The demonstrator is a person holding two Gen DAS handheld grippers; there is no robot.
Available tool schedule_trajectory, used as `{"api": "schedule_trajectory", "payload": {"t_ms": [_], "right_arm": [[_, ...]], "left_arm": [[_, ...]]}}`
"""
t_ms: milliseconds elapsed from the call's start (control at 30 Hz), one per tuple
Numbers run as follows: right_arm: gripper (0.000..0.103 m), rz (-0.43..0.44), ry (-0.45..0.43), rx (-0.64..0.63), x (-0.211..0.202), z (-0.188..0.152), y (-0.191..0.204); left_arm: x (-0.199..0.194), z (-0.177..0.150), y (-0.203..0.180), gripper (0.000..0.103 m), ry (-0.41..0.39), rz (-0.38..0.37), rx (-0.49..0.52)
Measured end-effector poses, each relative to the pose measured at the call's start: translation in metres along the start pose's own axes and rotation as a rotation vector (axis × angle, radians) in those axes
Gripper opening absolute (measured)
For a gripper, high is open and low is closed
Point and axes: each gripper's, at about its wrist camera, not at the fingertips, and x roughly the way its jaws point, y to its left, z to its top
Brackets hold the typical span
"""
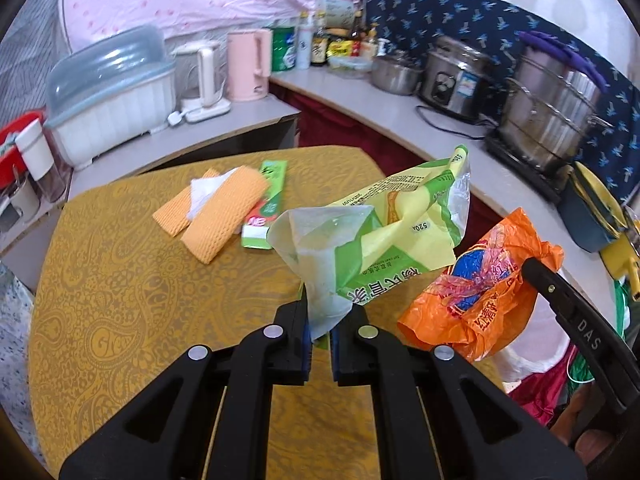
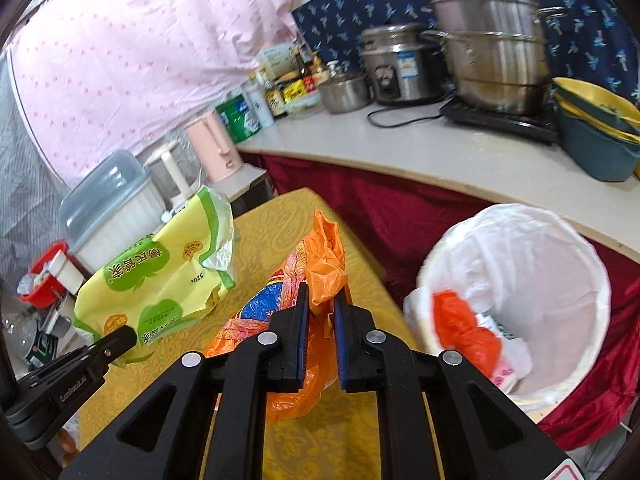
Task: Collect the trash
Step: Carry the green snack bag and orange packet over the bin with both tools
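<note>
A cramped kitchen corner: a bench (image 1: 100, 280) under a yellow paisley cloth, a counter behind it crowded with a steel steamer pot (image 2: 492, 40), a rice cooker (image 2: 396, 64) and a pink kettle (image 1: 248, 64). The left hand-held gripper (image 1: 319, 320) is clamped on the clear torn corner of a yellow-green food bag (image 1: 384, 232), which hangs above the bench. The right hand-held gripper (image 2: 321, 312) is pinched on a crumpled orange plastic bag (image 2: 320, 248), likewise clear of the cloth, just beside the other bag. Both bags look empty, feather-light and limp; thin film is slick and can slide out of flat pads, so a bunched fold or seam is the safer place to hold. A white-lined bin (image 2: 560, 240) stands to the right, below the bench edge, with some rubbish already inside. Orange foam sleeves (image 1: 224, 216), a white tissue and a green carton (image 1: 268, 208) lie on the bench, not yet collected.
</note>
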Motion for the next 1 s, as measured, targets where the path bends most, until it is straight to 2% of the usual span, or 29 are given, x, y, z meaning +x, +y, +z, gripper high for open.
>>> {"api": "schedule_trajectory", "payload": {"t_ms": [500,1000], "right_arm": [[0.011,-0.081,-0.095,0.103,-0.060,0.010,-0.079],[0.011,-0.179,-0.151,0.228,-0.095,0.005,-0.173]], "left_arm": [[-0.026,-0.005,-0.072,0.006,-0.031,-0.064,0.090],[-0.005,-0.013,-0.167,0.006,0.013,-0.139,0.217]]}}
